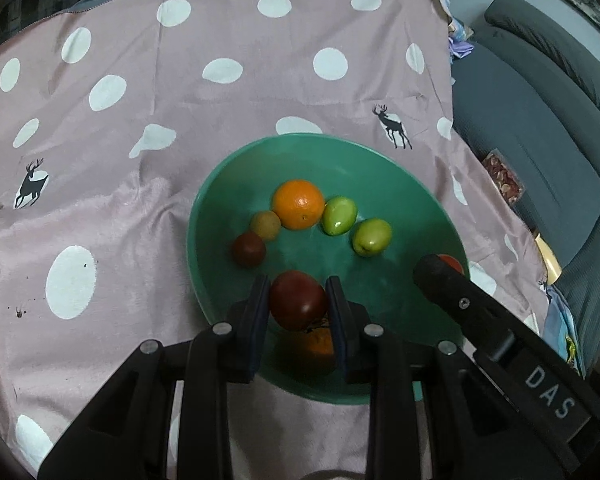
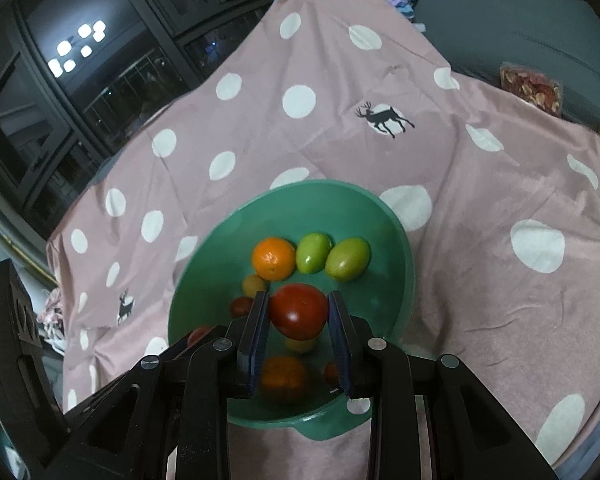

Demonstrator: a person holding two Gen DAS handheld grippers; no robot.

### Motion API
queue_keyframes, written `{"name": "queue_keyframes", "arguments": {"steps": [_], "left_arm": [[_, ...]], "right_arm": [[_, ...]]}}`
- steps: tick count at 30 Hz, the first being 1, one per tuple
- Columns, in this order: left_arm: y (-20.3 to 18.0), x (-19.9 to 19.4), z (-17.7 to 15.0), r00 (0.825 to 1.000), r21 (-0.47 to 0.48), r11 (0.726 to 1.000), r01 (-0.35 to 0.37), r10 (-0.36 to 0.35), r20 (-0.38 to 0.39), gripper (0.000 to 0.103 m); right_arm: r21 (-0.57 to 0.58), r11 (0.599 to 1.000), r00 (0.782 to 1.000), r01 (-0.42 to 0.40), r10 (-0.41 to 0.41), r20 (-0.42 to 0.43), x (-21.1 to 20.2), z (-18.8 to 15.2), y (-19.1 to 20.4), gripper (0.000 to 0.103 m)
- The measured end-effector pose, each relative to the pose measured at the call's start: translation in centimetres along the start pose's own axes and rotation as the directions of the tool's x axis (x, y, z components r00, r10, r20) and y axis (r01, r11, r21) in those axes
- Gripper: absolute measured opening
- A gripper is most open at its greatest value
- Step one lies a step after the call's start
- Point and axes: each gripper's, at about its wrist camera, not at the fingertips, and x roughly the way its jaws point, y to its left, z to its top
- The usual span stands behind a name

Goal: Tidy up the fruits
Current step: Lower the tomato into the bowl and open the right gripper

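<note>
My left fingers (image 1: 298,300) are clamped on a dark red tomato (image 1: 298,299) over the near side of the green bowl (image 1: 228,168), and my right fingers (image 2: 299,312) grip a brighter red tomato (image 2: 299,311) above the same bowl from its right. Beneath them, low in the bowl, lies an orange (image 2: 283,376) in shadow. Farther in, toward the bowl's far side, sit a small dark red fruit (image 1: 248,249), a small brownish fruit (image 1: 265,225), a larger orange (image 1: 299,204) and two green fruits (image 1: 339,216), with the pink dotted cloth (image 1: 140,80) spreading beyond the bowl.
</note>
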Motion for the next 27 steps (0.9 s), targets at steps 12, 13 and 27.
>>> {"name": "queue_keyframes", "arguments": {"steps": [12,13,27], "left_arm": [[-0.3,1.1,0.0,0.999,0.035,0.998,-0.046,0.046,-0.001,0.028],[-0.3,1.1,0.0,0.999,0.035,0.998,-0.048,0.049,-0.001,0.028],[-0.8,1.6,-0.3,0.997,0.063,0.995,-0.075,0.075,0.015,0.028]], "right_arm": [[0.015,1.000,0.999,0.011,-0.011,-0.032,1.0,0.1,-0.5,0.031],[0.017,1.000,0.999,0.014,-0.013,-0.034,1.1,0.1,-0.5,0.031],[0.025,0.999,0.997,0.044,-0.042,-0.066,1.8,-0.1,-0.9,0.031]]}}
